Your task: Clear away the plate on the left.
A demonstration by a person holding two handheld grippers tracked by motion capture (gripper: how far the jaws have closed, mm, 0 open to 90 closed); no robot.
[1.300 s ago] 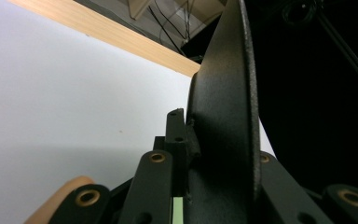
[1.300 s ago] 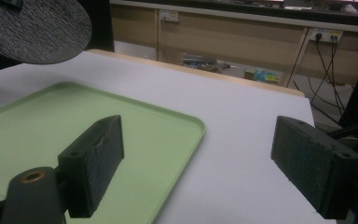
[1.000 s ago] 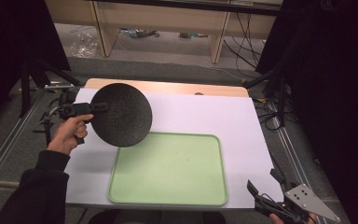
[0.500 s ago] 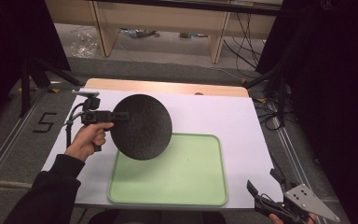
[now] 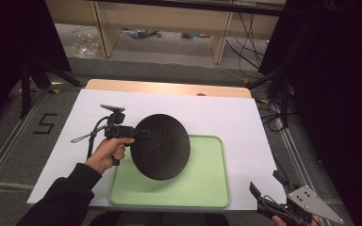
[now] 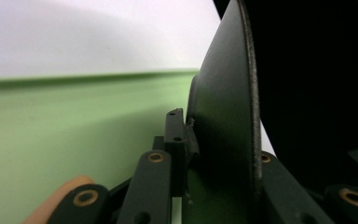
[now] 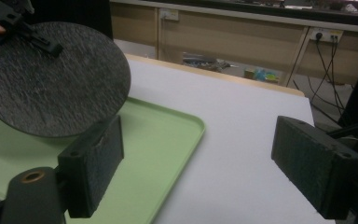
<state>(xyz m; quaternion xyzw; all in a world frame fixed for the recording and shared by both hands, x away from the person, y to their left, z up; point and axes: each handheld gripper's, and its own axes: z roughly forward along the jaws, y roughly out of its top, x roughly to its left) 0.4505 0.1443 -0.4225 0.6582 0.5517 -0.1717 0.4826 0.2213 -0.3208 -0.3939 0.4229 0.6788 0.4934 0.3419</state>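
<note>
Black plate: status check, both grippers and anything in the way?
Left gripper shut on black plate, held tilted above green tray. Right gripper open, at table's near-right corner. Tray bare.

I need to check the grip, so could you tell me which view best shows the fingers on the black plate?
The left gripper view: its fingers pinch the black plate edge-on. The other two views show them small.

You have a round black plate (image 5: 161, 146) with a rough, matte, slate-like surface, held up off the bench and tilted, its left rim pinched between the jaws of your left gripper (image 5: 136, 133). It hangs over the left half of a pale green tray (image 5: 207, 174), a rounded rectangle with a raised rim lying flat on the white bench (image 5: 217, 113).
</note>
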